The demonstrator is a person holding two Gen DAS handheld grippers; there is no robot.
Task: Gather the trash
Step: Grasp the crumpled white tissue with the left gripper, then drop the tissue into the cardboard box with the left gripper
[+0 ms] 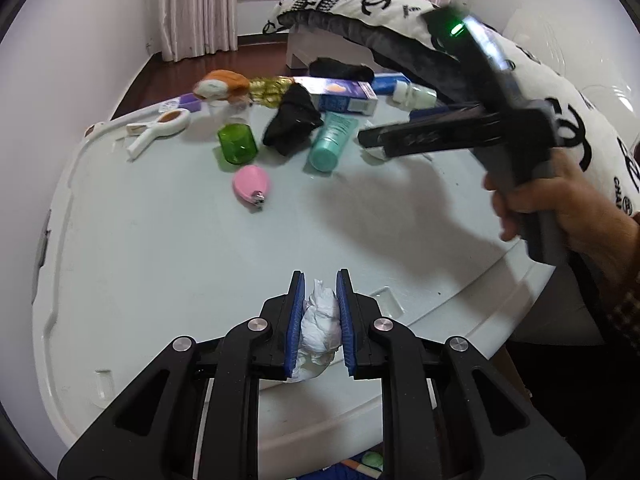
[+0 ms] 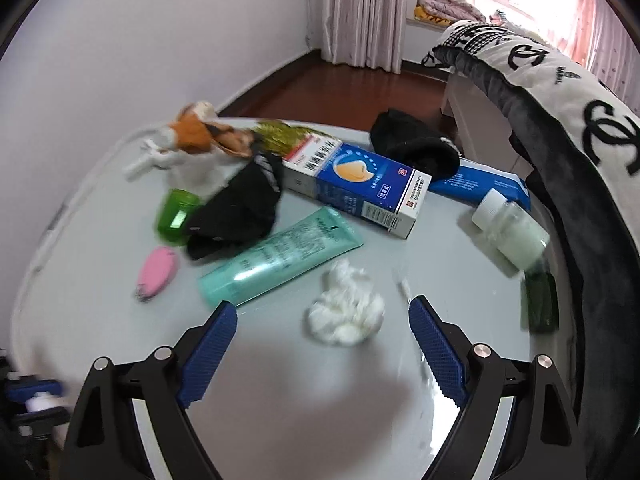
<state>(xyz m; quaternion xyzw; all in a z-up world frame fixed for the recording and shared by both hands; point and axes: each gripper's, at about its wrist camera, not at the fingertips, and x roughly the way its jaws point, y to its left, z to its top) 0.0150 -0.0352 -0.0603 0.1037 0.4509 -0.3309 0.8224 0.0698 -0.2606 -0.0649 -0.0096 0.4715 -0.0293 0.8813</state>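
Note:
My left gripper (image 1: 320, 280) is shut on a crumpled white tissue wad (image 1: 320, 320), held just above the near edge of the white table (image 1: 160, 260). My right gripper (image 2: 322, 316) is open, its blue pads on either side of a second crumpled white tissue (image 2: 346, 310) that lies on the table (image 2: 280, 380). In the left wrist view the right gripper (image 1: 370, 142) reaches in from the right over the far side of the table, with that tissue partly hidden beneath its fingertips.
On the table lie a teal tube (image 2: 276, 254), a blue box (image 2: 360, 186), black cloths (image 2: 236, 208), a green cup (image 2: 176, 216), a pink oval item (image 2: 156, 270), a white bottle (image 2: 510, 228) and a plush toy (image 2: 196, 130). A bed with a patterned blanket (image 2: 580, 120) borders the right.

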